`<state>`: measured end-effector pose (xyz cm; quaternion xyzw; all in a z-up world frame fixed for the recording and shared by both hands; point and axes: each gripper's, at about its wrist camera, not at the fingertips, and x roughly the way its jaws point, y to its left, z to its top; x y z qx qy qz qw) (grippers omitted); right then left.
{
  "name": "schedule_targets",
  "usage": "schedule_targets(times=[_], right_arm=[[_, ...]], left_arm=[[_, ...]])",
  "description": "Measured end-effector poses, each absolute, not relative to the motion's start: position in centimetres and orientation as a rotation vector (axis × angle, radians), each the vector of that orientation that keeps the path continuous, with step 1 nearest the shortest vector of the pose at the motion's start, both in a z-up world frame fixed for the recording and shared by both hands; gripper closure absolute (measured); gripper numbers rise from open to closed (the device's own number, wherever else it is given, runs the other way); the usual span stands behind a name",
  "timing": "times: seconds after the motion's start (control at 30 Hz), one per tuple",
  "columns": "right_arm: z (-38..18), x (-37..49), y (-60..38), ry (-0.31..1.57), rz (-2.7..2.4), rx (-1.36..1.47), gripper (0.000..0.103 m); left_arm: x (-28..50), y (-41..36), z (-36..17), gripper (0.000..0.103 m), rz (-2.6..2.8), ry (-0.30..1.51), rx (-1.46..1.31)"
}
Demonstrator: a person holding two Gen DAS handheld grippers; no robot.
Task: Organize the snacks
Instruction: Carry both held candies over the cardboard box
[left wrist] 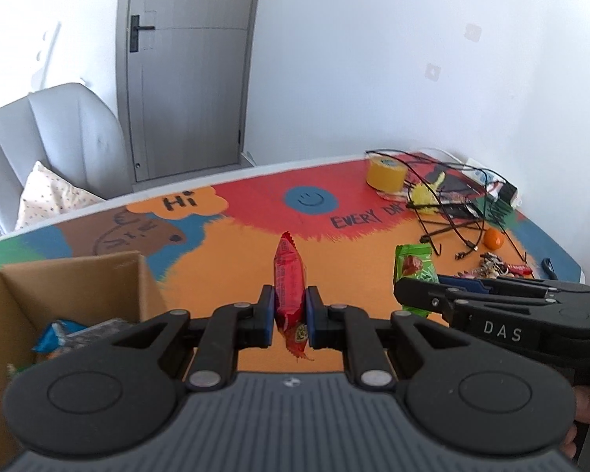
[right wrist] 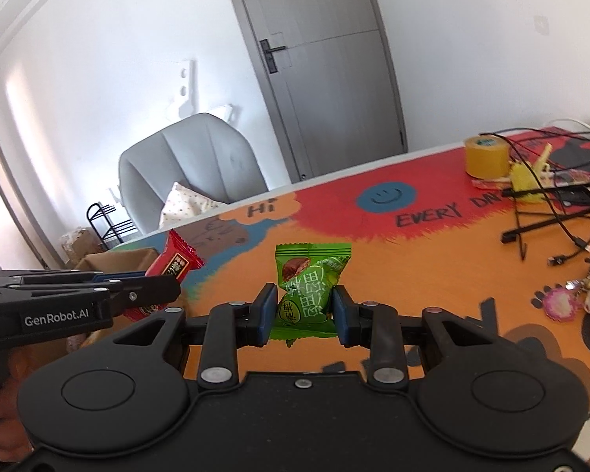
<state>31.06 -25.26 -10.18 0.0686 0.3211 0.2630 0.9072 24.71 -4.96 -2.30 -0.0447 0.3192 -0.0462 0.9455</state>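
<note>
jaws around red packet (left wrist: 289,295), green packet (right wrist: 308,287)

Both tools are matte black plastic with blue pads and silver rivets at the linkages. The left tool (left wrist: 290,310) reads "GenRobot.AI" in white; the right tool (right wrist: 303,310) reads "DAS". Round discs flank each ribbed grey housing.

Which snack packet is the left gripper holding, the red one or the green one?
The red packet. It is pinched edge-on in the left gripper, beside the cardboard box. The green packet sits in the right gripper.
</note>
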Motion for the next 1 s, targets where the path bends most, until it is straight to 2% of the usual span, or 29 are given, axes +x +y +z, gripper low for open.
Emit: schedule_targets(times=[0.53, 0.9, 1.0], right_arm=[[-8.2, 30.4, -20.2, 0.628, 0.643, 0.110, 0.071], [-7.9, 29.9, -16.8, 0.637, 0.713, 0.105, 0.071], [-7.8, 29.7, -15.7, 0.641, 0.730, 0.093, 0.071]], left_arm=[[21.8, 0.9, 0.0, 0.088, 0.023, 0.594, -0.123], [19.9, 5.2, -0.8, 0.088, 0.085, 0.613, -0.180], [19.4, 5.7, -1.0, 0.085, 0.091, 0.615, -0.178]])
